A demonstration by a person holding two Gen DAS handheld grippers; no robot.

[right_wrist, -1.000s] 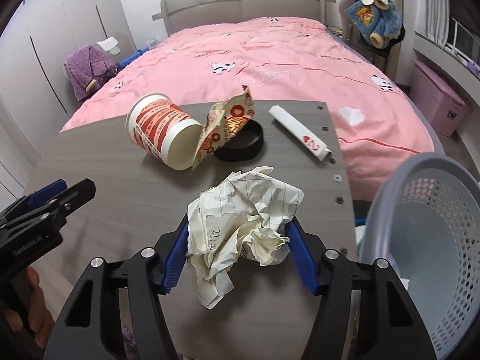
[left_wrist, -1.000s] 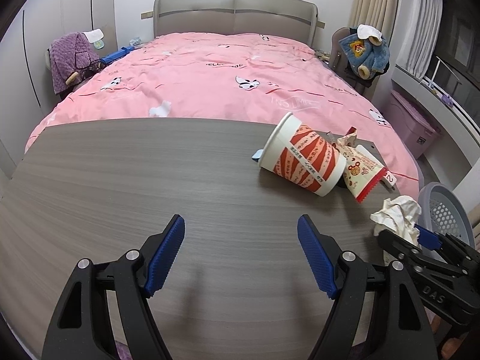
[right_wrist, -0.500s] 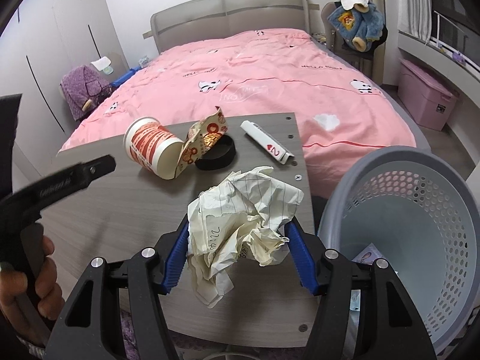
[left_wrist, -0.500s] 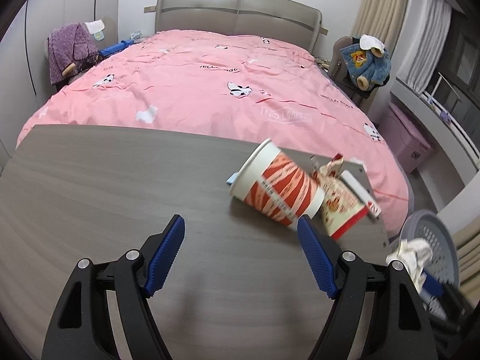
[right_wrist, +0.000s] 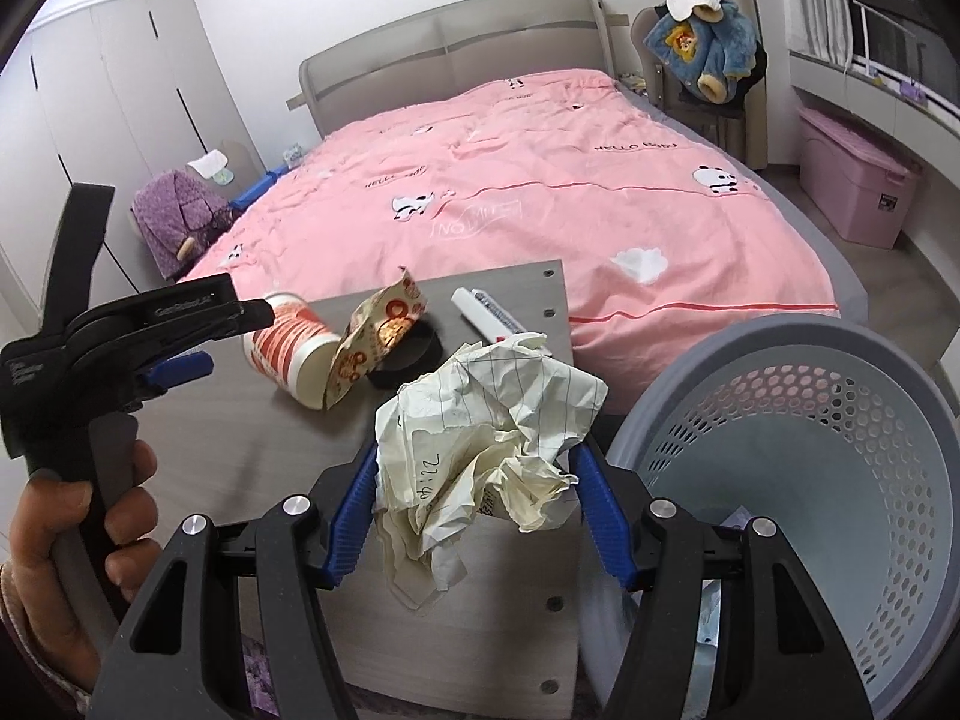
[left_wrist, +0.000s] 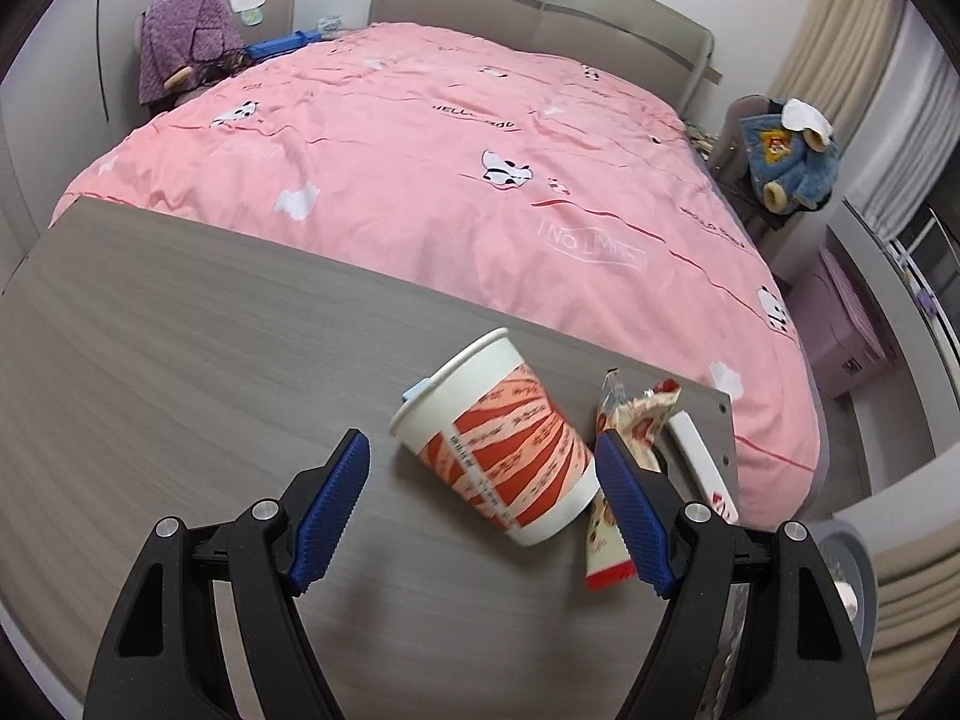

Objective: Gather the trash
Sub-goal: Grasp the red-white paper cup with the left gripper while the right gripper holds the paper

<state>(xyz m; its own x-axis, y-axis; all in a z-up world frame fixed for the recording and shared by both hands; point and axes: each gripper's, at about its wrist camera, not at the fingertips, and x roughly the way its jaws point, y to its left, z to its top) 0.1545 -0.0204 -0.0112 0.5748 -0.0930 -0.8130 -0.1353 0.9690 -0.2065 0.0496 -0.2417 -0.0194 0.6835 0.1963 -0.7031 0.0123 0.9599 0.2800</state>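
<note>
The right claw [right_wrist: 474, 510] is clamped on a crumpled paper ball [right_wrist: 486, 420], held above the bench [right_wrist: 240, 438] edge, just beside the grey perforated trash basket [right_wrist: 810, 450]. The left claw [left_wrist: 483, 504] stands apart, its blue pads flanking a tipped red-and-white paper cup [left_wrist: 498, 438] without touching. Beyond the cup lie a snack wrapper [left_wrist: 630, 426] and a white tube [left_wrist: 699, 462], then the pink bed [left_wrist: 450, 168].

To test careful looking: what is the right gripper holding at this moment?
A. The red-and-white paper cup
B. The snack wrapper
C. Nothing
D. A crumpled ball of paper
D: the right gripper is shut on the crumpled paper, beside the grey basket; the cup lies on the table.
</note>
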